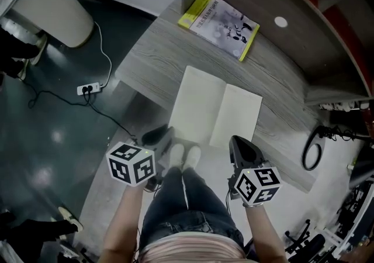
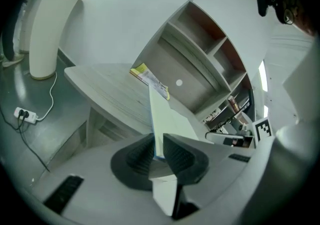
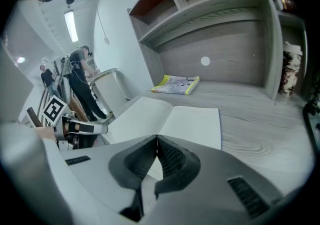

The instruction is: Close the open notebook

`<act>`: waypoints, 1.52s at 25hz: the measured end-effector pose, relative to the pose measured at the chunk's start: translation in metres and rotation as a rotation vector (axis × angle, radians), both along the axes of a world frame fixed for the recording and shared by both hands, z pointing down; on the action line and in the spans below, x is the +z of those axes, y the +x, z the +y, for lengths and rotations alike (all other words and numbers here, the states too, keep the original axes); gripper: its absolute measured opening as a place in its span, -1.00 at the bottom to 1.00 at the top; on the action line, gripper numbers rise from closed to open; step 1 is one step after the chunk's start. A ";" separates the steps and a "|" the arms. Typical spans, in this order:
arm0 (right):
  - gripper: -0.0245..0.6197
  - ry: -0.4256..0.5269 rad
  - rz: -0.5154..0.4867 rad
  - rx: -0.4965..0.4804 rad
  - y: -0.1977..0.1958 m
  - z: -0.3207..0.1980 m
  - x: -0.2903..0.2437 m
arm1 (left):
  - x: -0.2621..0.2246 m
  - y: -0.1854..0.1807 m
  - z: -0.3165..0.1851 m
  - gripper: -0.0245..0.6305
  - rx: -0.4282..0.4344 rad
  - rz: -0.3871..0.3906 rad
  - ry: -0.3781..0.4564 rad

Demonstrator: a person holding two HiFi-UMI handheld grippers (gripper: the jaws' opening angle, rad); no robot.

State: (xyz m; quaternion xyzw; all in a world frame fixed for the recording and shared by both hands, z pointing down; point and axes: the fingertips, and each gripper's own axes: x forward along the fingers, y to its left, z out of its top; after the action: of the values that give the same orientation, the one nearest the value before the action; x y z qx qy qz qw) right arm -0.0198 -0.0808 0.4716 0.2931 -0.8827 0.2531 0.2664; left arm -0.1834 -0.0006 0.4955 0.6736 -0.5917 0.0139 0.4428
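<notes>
Grey wood-grain desk (image 1: 152, 63): carries the task's thing and runs ahead of both grippers.

Notebook (image 1: 215, 110): open, with blank cream pages, just ahead of the grippers. Its spine runs away from them. The right leaf lies flat. The left leaf is raised and shows edge-on in the left gripper view.

Left gripper (image 2: 158, 144): jaws pinching the near edge of the left leaf.

Right gripper (image 3: 157, 141): jaws pressed together with nothing between them, hovering just short of the right leaf's near edge.

Step in hand, as judged: folding the left leaf over onto the right one.
- Keep the pinch on the outer edge.
- Swing the leaf in an arc about the spine, towards the right gripper, rather than dragging it, so the notebook does not slide on the desk.
- The right gripper could press the flat leaf down to steady it, but it must pull clear before the cover lands.
- Let go only once the leaf is well past upright.

Shelf unit (image 3: 210, 14): beyond the notebook, far ahead of both grippers and clear of the arc.

Book (image 1: 219, 24): yellow-edged, far ahead of the left gripper and well apart from the notebook. It is no obstacle.

Cable loop (image 1: 312, 151): off the desk, to the right of the right gripper.

Power strip (image 1: 89, 88): on the floor, to the left of the left gripper.

White disc (image 1: 281, 21): on the back panel, far ahead of the right gripper.

In the way, as judged: only the right gripper itself.
</notes>
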 end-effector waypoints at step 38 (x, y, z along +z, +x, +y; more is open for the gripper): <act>-0.90 0.065 -0.012 0.159 0.057 0.005 -0.024 | -0.066 0.044 -0.015 -0.83 0.135 -0.064 0.096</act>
State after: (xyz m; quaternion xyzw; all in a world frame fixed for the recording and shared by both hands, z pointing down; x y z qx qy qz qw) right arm 0.0376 -0.0754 0.4472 0.3693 -0.8658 0.2466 0.2307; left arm -0.1397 -0.0153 0.4296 0.7316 -0.5586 0.0369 0.3890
